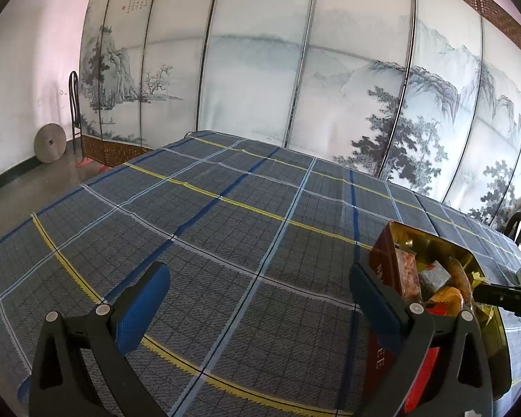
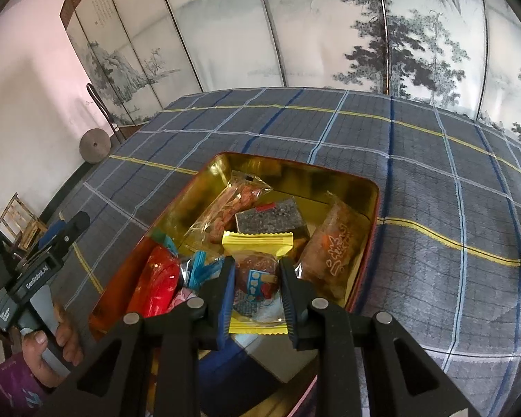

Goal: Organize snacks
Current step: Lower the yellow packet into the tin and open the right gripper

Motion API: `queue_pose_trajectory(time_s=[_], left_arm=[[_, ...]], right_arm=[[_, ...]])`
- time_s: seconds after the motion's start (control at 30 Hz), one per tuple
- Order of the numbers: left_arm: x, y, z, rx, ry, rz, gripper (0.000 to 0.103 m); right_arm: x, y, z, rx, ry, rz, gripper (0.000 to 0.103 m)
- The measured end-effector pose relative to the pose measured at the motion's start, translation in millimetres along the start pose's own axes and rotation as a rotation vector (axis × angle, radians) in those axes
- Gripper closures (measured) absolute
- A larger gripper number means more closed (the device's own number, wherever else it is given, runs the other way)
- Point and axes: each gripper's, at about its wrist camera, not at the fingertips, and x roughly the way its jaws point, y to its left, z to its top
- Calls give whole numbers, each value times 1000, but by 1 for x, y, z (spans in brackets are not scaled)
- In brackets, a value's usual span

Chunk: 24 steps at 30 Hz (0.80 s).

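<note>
— Plainly, where does the yellow-edged cake packet point(image 2: 257, 278) lie from the right gripper point(image 2: 257, 272)?

— Straight between its blue pads point(image 2: 225, 295), over the near half of the gold-lined red tin box point(image 2: 373, 205). The packet's long axis runs from 6 towards 12 o'clock, along the fingers, so the pads flank its long sides. The jaws look closed on it or nearly so; whether they truly pinch cannot be told.

— And the left gripper point(image 1: 260, 299)?

— Its fingers stand wide apart, holding nothing, above the blue plaid tablecloth point(image 1: 208, 208). From it the tin sits at about 3 o'clock, just beside its right finger point(image 1: 377, 305).

— Which hand is nearer the snack, then?

— The right, by a long way. The release into the tin probably falls to it.
</note>
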Motion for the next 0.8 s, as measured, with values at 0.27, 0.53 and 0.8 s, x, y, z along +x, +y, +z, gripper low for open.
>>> queue_pose_trajectory(time_s=[0.27,0.53,0.8], left_arm=[[0,0,0,0,-1,1,1],[1,-1,0,1,0,0,1],[1,-1,1,2,0,0,1]], right_arm=[[8,5,10,-1,5,-1,78],[18,11,17,-9,11,-10,78],[27,11,22,3,19,-16,78]])
